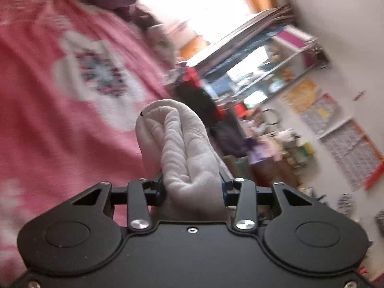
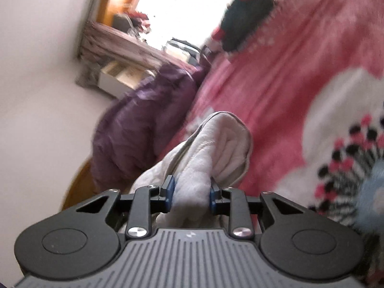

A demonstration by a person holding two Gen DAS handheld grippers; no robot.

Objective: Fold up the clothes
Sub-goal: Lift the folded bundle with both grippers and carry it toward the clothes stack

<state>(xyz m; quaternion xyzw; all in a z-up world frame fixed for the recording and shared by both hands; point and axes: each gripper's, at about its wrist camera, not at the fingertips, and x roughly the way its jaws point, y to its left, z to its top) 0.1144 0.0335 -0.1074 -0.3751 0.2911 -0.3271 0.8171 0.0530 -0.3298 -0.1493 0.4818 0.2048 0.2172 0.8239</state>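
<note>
A white textured cloth (image 1: 177,139) is bunched between the jaws of my left gripper (image 1: 192,187), which is shut on it. The cloth's folded end sticks out past the fingertips above a pink flowered bedspread (image 1: 48,120). In the right wrist view, my right gripper (image 2: 190,192) is shut on a bunched part of a white cloth (image 2: 216,144); its blue pads press into the fabric from both sides. A hemmed fold of the cloth stands up beyond the pads, over the pink bedspread (image 2: 276,84). Both views are tilted and blurred.
A purple garment (image 2: 134,124) lies heaped at the bed's edge by the wall. A dark garment with red trim (image 2: 244,16) lies farther up the bed. Beyond the bed are dark clothes (image 1: 199,100), a cluttered shelf (image 1: 264,67) and wall calendars (image 1: 348,148).
</note>
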